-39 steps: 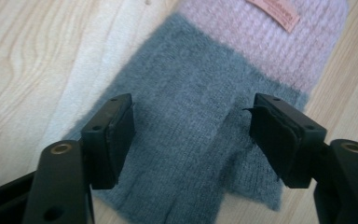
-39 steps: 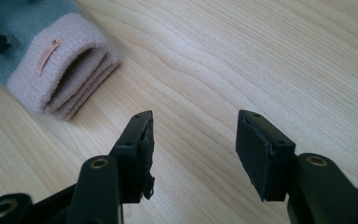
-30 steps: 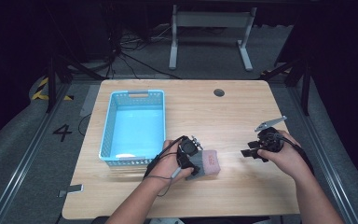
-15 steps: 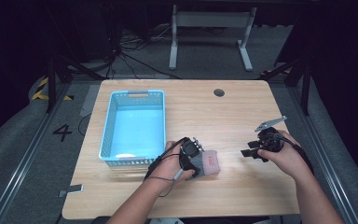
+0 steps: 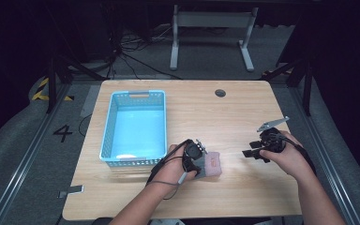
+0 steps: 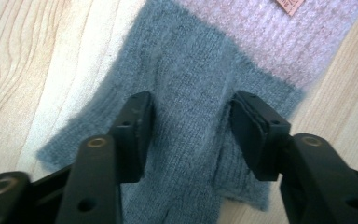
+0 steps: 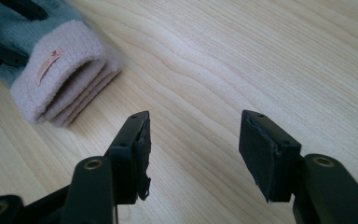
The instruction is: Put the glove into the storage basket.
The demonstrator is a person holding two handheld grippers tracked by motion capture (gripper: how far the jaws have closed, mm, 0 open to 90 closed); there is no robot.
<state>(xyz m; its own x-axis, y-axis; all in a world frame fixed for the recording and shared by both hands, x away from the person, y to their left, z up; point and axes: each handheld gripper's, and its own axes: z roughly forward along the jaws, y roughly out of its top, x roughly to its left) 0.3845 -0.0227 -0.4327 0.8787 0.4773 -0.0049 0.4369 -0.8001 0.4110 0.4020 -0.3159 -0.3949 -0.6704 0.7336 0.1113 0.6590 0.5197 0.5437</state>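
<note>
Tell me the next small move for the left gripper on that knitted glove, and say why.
Probably finish closing. The left gripper straddles the grey part of the glove, its jaws have just been closing, and the wool bunches between them without looking firmly pinched. The glove lies flat on the table, the blue basket beside it.

table (image 5: 234, 117) — wood | on it: blue basket (image 5: 161, 122) — folded gloves (image 5: 213, 165)

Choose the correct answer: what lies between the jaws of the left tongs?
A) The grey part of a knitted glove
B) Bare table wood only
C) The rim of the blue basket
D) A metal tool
A: in the left gripper view, the left tongs straddle the grey knit of the glove, whose pink cuff lies beyond.
</note>
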